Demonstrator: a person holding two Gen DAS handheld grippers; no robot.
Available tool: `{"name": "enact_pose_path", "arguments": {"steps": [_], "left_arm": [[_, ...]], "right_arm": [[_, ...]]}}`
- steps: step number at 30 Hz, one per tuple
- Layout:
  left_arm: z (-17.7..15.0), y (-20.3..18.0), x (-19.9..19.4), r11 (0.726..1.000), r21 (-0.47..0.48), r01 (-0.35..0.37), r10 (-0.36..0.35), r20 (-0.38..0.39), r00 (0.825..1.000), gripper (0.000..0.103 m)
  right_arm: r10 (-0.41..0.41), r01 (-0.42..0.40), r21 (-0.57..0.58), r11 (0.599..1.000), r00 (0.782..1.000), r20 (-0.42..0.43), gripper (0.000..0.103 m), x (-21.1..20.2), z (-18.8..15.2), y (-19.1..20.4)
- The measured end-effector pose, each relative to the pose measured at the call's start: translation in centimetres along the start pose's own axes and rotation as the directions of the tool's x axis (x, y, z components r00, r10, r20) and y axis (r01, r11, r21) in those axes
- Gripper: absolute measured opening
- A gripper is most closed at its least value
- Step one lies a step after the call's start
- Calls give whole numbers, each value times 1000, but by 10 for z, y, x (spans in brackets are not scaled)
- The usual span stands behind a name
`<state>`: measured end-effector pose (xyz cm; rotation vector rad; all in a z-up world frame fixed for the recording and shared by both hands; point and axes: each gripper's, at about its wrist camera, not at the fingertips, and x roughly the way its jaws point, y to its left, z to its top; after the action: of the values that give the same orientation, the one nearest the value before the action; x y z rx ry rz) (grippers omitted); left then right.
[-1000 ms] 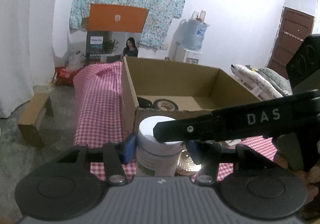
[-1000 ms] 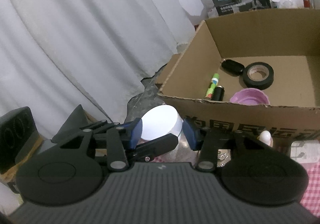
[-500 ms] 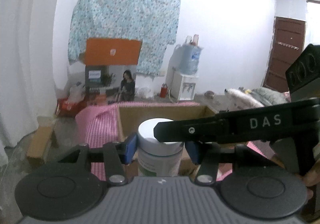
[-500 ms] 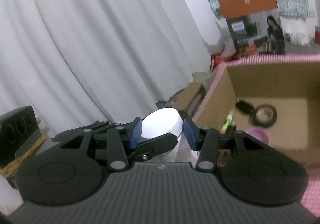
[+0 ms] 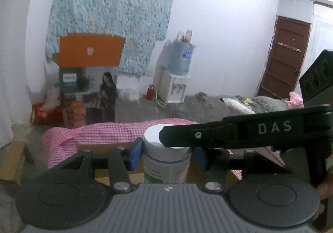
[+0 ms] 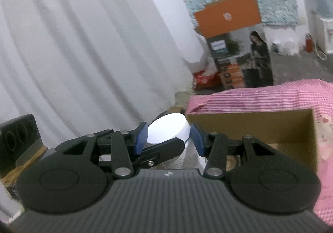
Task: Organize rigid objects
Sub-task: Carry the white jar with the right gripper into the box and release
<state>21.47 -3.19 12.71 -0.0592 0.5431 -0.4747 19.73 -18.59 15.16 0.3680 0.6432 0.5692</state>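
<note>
Both grippers clamp 1 white-lidded jar [image 5: 166, 157]: left gripper [image 5: 167, 155], right gripper [image 6: 169, 139]. Step: carry toward cardboard box [image 6: 249, 127]. Next: lower inside box, release.

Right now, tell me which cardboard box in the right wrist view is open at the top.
The plain brown cardboard box on the pink checked cloth, just past the white-lidded jar. You can see down into it. The orange-topped printed box on the floor behind is closed.
</note>
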Motion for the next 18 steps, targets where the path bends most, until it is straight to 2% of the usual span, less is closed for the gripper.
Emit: {"name": "enact_pose_path", "arguments": {"steps": [9, 18], "left_arm": [[6, 12, 112, 1000, -26, -13, 8, -160, 987, 53], [-2, 22, 162, 997, -33, -64, 53, -261, 964, 53]], "right_arm": [[-72, 79, 73, 994, 994, -85, 45, 59, 15, -90], [-110, 124, 81, 989, 981, -162, 45, 121, 12, -130]]}}
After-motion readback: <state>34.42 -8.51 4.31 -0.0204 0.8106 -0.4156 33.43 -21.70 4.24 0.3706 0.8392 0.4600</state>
